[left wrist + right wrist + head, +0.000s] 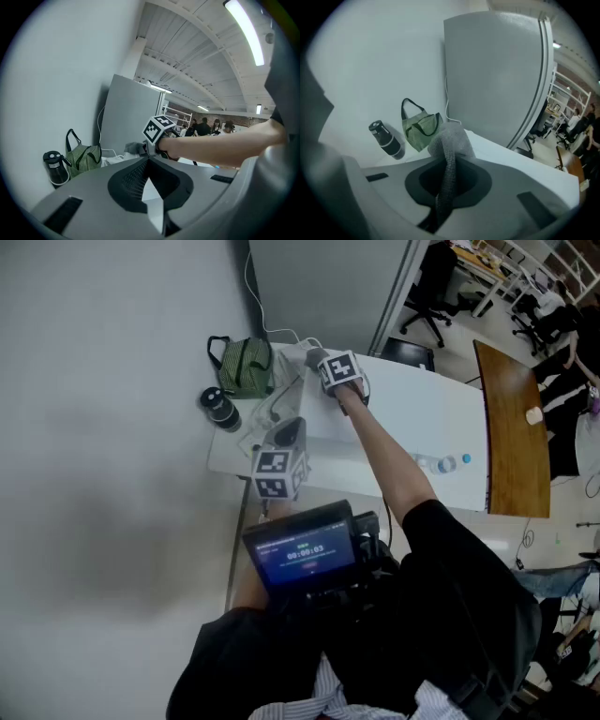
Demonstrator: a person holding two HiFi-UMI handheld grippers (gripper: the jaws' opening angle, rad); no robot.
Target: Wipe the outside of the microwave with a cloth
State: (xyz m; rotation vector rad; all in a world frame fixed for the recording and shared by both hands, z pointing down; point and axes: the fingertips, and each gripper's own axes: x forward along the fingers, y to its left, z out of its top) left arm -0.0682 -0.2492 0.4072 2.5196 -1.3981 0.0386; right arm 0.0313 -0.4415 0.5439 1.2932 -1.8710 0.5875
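My right gripper (319, 360) reaches over the far part of the white table (422, 409) and is shut on a grey cloth (311, 355). In the right gripper view the cloth (450, 140) runs up between the jaws and bunches above their tips (449, 161). The left gripper view shows the right gripper's marker cube (159, 129) with the cloth (133, 148) ahead of it. My left gripper (291, 432) hangs over the table's near left part, its jaws (150, 159) closed together with nothing in them. No microwave shows in any view.
A green striped bag (246, 367) and a black flask (220, 409) stand at the table's far left by the white wall. A grey panel (319, 287) rises behind. White cables (277, 409) lie near my left gripper. A plastic bottle (441, 463) lies to the right.
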